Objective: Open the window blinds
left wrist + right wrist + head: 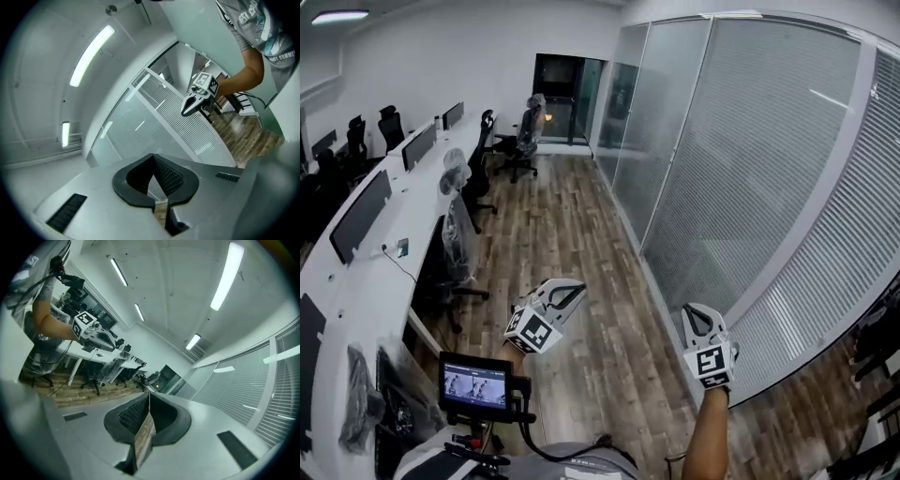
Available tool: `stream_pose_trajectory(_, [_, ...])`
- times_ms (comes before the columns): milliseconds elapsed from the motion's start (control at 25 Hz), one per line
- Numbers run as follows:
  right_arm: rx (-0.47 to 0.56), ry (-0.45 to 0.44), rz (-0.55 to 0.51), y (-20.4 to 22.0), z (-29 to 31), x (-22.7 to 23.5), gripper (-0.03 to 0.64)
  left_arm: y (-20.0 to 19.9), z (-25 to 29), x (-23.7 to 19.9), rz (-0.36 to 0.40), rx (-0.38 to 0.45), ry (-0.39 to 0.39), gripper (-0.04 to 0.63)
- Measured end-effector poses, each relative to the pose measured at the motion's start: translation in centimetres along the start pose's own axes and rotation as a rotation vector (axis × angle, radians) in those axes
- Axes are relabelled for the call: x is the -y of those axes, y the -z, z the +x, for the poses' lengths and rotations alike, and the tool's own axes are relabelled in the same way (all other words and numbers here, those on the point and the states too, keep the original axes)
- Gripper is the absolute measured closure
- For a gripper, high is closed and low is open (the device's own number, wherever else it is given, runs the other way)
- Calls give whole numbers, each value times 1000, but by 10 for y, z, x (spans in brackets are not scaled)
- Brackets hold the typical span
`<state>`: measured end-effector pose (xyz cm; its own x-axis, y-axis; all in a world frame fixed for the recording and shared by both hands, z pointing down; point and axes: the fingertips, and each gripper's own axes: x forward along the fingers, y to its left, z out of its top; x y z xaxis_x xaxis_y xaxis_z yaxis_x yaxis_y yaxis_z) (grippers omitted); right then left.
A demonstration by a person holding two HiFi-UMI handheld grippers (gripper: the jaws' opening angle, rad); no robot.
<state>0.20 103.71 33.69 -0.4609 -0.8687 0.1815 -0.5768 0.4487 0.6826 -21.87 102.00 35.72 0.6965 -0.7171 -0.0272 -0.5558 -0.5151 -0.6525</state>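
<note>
Closed white slat blinds (787, 187) hang behind the glass partition wall along the right of the room. No cord or wand is visible. My left gripper (575, 291) is held over the wood floor, left of the wall, shut and empty. My right gripper (696, 307) is nearer the glass, apart from it, also shut with nothing held. In the left gripper view the jaws (153, 157) meet before the blinds (173, 117), with the right gripper (183, 112) beyond. In the right gripper view the closed jaws (149, 394) point down the room, with the blinds (248, 390) to the right.
A long white desk (412, 202) with monitors and black office chairs (455, 253) lines the left side. A dark doorway (567, 94) ends the wood-floor aisle. A small screen (475, 382) sits at my chest. More chairs (877, 337) stand beyond the glass at lower right.
</note>
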Motion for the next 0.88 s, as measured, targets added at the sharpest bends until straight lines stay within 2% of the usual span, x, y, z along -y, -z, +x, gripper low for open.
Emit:
stream_pose_trajectory(200, [32,7,5,32,46,39,612,32,54,-20,7,-26,-14,594])
stream_pose_trajectory(320, [48,-9,12,57,83,66,612,52,98,-31,-18,-49,-31,594])
stream_pose_trajectory(600, [76,-30,11,130,157,158,612,71,229,-47,-33,-72,-51,594])
stream_pose_trajectory(880, [115,-40,43,152,190,182,612,83,266,-60,-45,-77,-40,594])
